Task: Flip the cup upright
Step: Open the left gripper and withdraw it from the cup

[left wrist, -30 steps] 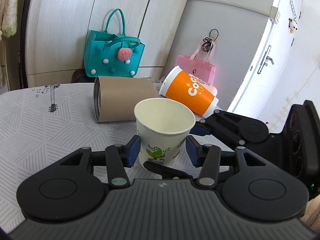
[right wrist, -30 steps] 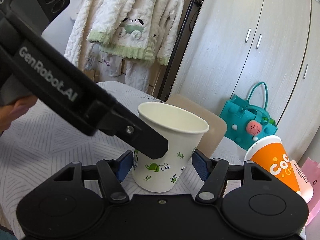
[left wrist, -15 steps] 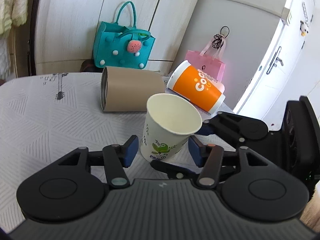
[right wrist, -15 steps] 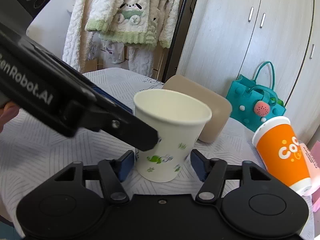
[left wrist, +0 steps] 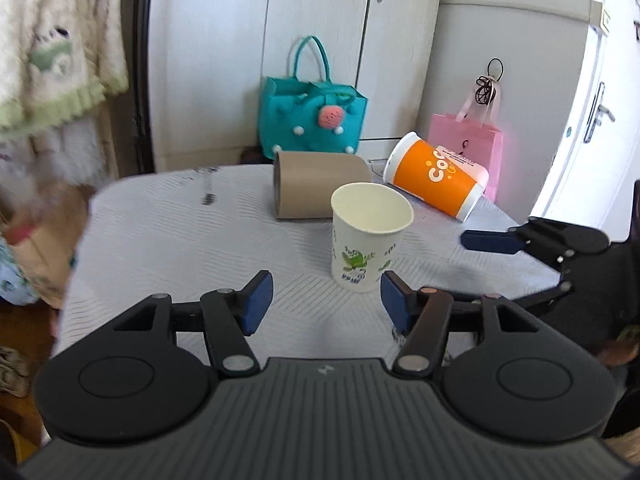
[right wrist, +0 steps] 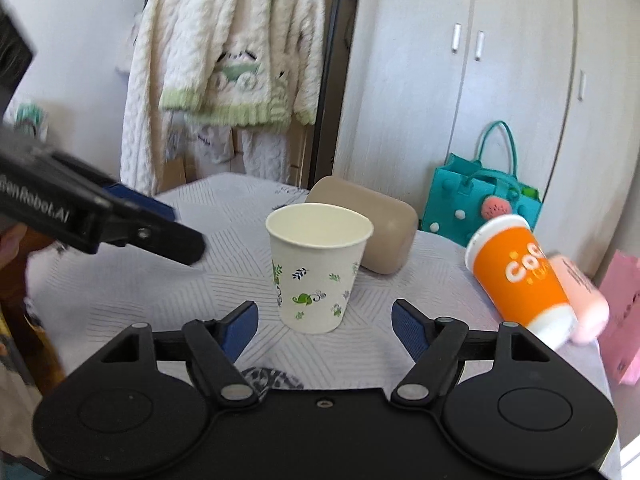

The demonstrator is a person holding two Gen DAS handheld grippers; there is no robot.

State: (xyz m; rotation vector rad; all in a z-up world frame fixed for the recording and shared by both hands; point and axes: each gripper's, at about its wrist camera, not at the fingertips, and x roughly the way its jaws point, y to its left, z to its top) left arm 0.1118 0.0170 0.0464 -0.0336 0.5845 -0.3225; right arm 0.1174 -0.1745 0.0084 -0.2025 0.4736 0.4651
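A white paper cup with green leaf prints (left wrist: pixel 370 238) stands upright on the table, mouth up; it also shows in the right wrist view (right wrist: pixel 318 268). My left gripper (left wrist: pixel 326 306) is open and empty, a short way in front of the cup and apart from it. My right gripper (right wrist: pixel 324 326) is open and empty, just short of the cup. Each gripper shows in the other's view, the right one (left wrist: pixel 520 240) right of the cup and the left one (right wrist: pixel 140 224) left of it.
A tan cylinder (left wrist: pixel 318 184) lies on its side behind the cup. An orange cup (left wrist: pixel 438 178) lies on its side at the back right, over a pink one (right wrist: pixel 582 300). The table (left wrist: pixel 180 236) has a patterned cloth. A teal bag (left wrist: pixel 312 116) and pink bag (left wrist: pixel 466 146) stand beyond.
Both grippers have opened wider and pulled back from the paper cup, which now stands upright and free on the table.
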